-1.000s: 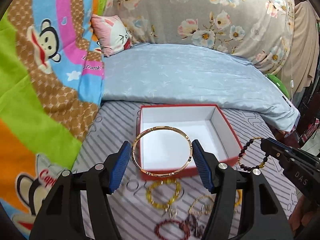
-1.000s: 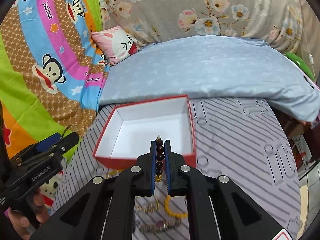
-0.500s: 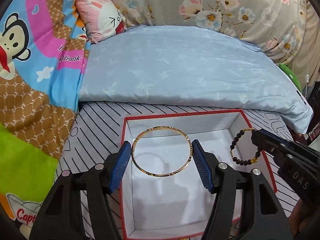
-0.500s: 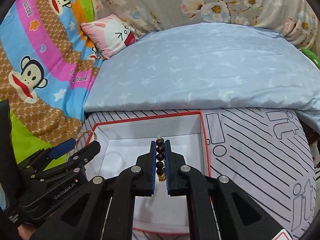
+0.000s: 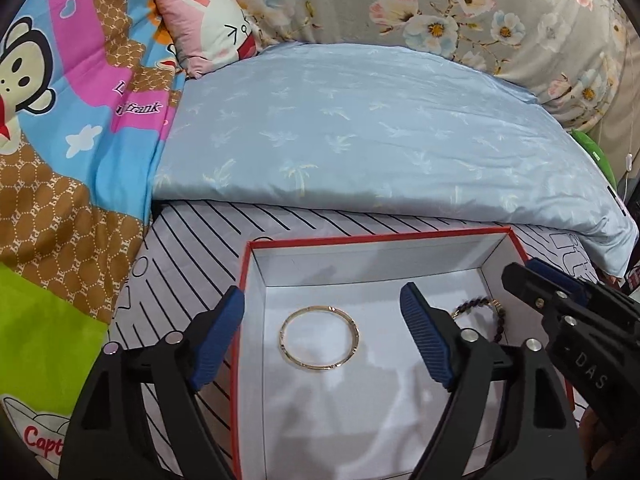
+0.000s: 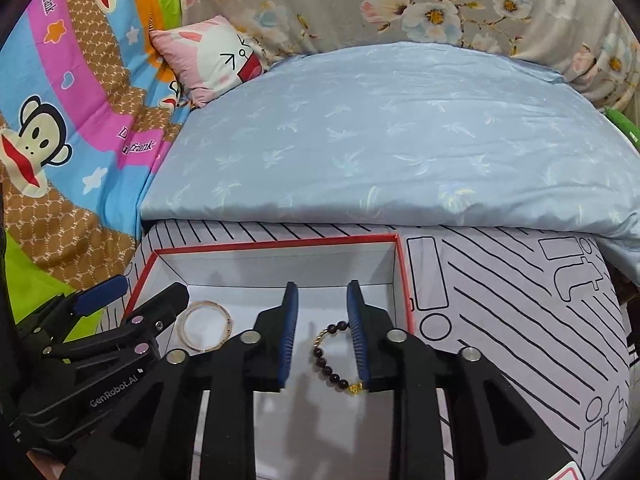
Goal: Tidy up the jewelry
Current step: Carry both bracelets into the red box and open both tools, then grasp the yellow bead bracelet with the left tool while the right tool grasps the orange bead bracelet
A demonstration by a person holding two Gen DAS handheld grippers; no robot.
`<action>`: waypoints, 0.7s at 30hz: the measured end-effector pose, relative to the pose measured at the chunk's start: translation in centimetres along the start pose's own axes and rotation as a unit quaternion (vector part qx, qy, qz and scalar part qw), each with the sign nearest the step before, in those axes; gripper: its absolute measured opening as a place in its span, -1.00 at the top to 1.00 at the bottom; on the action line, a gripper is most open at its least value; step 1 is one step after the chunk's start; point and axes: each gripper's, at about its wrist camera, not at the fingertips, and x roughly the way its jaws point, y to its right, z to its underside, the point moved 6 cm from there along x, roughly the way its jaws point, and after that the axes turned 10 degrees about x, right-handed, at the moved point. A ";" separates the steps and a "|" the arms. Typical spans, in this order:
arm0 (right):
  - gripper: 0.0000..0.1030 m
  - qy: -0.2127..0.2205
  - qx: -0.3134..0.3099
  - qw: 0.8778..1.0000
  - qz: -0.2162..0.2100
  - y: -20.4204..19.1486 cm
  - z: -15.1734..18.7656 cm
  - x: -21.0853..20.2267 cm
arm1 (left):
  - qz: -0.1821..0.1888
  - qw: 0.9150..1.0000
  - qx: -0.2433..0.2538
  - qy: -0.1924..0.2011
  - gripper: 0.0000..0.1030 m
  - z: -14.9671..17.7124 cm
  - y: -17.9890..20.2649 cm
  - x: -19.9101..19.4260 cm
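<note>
Two bracelets are counted: one gold bangle (image 5: 319,338) and one dark beaded bracelet (image 6: 335,355). One red-rimmed box (image 5: 372,237), one cartoon cushion (image 5: 208,28) and two tools are seen.

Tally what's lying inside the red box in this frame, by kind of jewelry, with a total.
Gold bangle: 1
Dark beaded bracelet with a gold charm: 1
Total: 2, both lying loose on the white floor of the red box
</note>
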 end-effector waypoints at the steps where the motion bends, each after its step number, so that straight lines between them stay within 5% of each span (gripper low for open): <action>1: 0.40 0.004 0.002 1.000 0.001 0.1 0.0 -0.6 | -0.001 1.000 -0.002 0.002 -0.54 -0.1 -0.1 -0.3; 10: 0.20 0.043 -0.011 0.999 0.018 1.3 2.6 -7.5 | -0.010 0.999 -0.021 0.034 -0.60 1.4 -2.0 -6.4; 21: 0.17 0.013 0.019 0.999 0.043 5.0 12.5 -12.9 | -0.004 0.999 -0.043 0.010 -0.66 11.3 -2.1 -12.5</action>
